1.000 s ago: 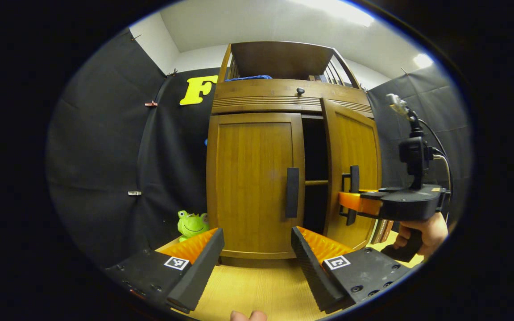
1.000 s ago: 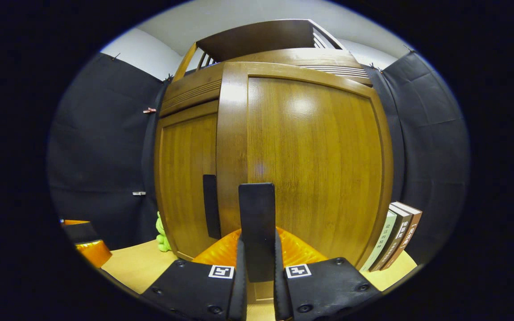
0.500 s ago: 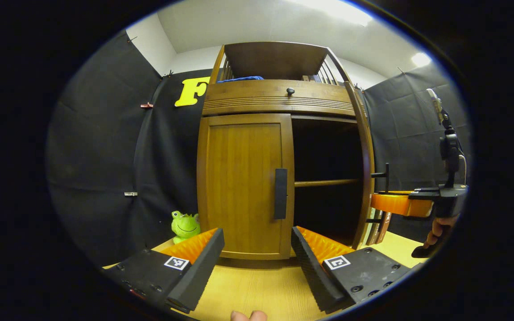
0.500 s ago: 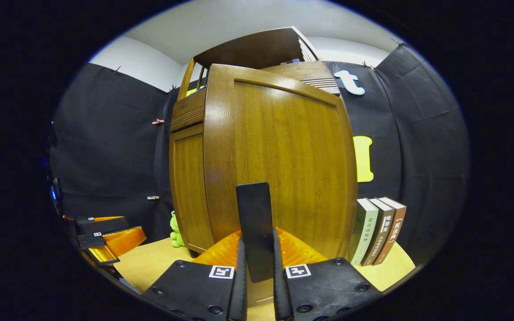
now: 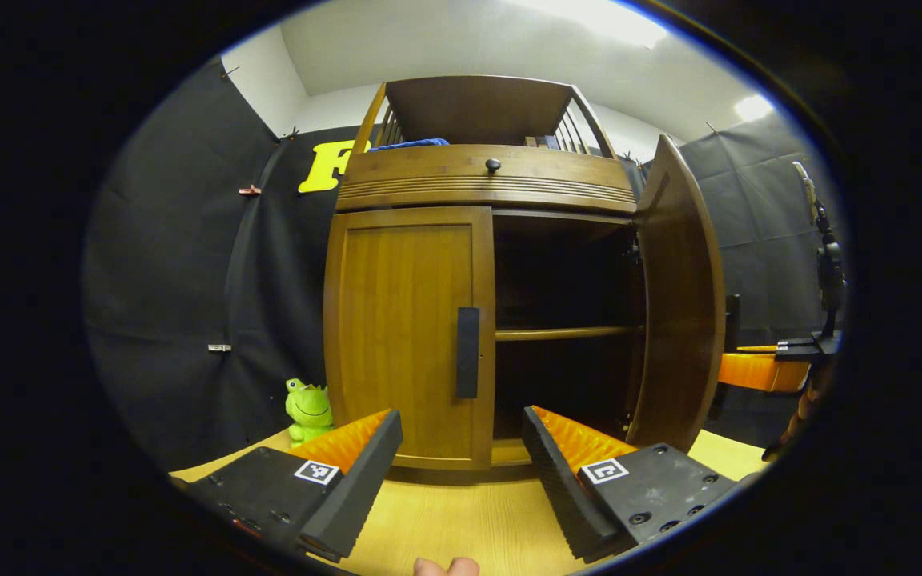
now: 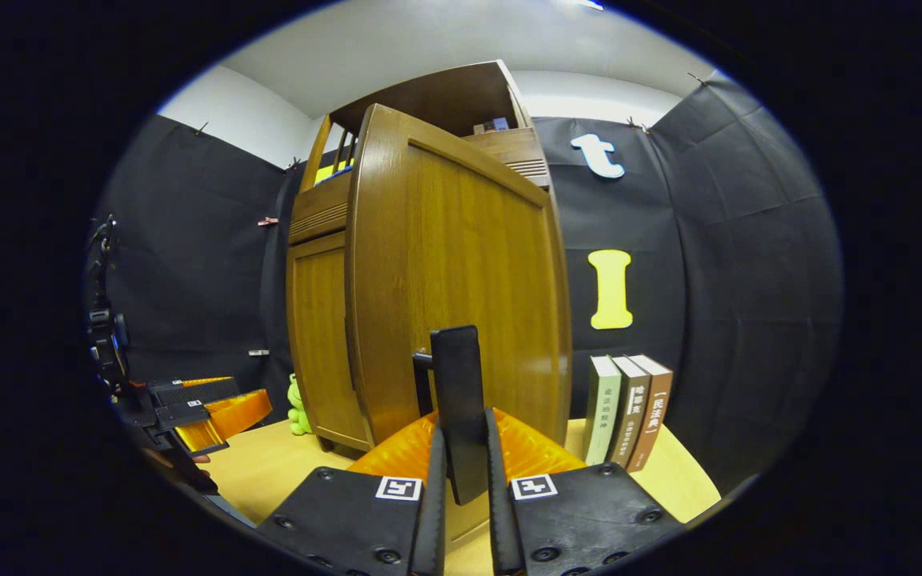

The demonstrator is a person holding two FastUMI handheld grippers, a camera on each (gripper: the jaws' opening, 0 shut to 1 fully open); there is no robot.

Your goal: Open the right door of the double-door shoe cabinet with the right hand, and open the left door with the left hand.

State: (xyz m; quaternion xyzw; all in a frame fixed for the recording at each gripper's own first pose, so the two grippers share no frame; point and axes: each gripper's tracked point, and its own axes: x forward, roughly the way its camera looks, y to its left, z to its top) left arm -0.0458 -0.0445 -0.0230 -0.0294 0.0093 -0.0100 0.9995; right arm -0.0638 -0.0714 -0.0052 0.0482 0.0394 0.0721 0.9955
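The wooden shoe cabinet (image 5: 485,180) stands ahead in the left gripper view. Its left door (image 5: 397,336) is closed, with a dark vertical handle (image 5: 467,352). The right door (image 5: 681,304) is swung wide, baring a dark inside with a shelf (image 5: 565,333). My left gripper (image 5: 461,472) is open, low in front of the left door and apart from it. In the right gripper view my right gripper (image 6: 461,480) is shut on the right door's dark handle (image 6: 457,400), with the door's outer face (image 6: 461,280) just behind. My right gripper (image 5: 757,370) also shows past the open door.
A green frog toy (image 5: 306,410) sits left of the cabinet on the wooden table (image 5: 461,520). Three books (image 6: 627,408) stand upright right of the open door. A small knob (image 5: 493,166) is on the drawer above the doors. The left gripper (image 6: 197,404) appears far left.
The right door has swung from slightly ajar to wide, pulled by my right gripper on its handle. My left gripper stayed open and shifted a little rightward relative to the cabinet.
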